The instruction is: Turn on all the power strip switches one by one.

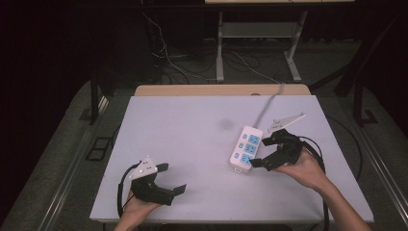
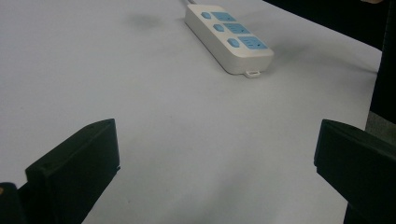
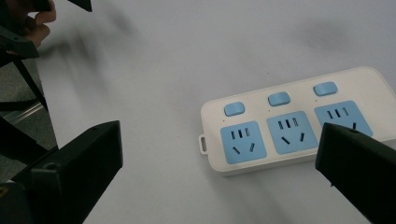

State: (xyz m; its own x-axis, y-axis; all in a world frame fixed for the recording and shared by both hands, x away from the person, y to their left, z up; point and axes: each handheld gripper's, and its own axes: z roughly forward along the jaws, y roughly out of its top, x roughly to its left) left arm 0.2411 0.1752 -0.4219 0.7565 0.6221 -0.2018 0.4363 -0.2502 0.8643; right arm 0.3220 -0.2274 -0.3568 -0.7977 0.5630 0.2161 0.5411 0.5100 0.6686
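Power strip (image 1: 246, 149) on table (image 1: 192, 144): three blue sockets, three switches. Right gripper (image 1: 262, 151) beside it; left gripper (image 1: 171, 178) well apart; both jaws apart.

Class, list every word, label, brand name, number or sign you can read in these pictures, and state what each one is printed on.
No readable text anywhere.
Power strip: no brand, word or number shows on its white body; its three blue switches are unmarked.
Tiny dots beside the switches: too small to read.
Left gripper and right gripper: no label can be made out.
Table: bare, no print.
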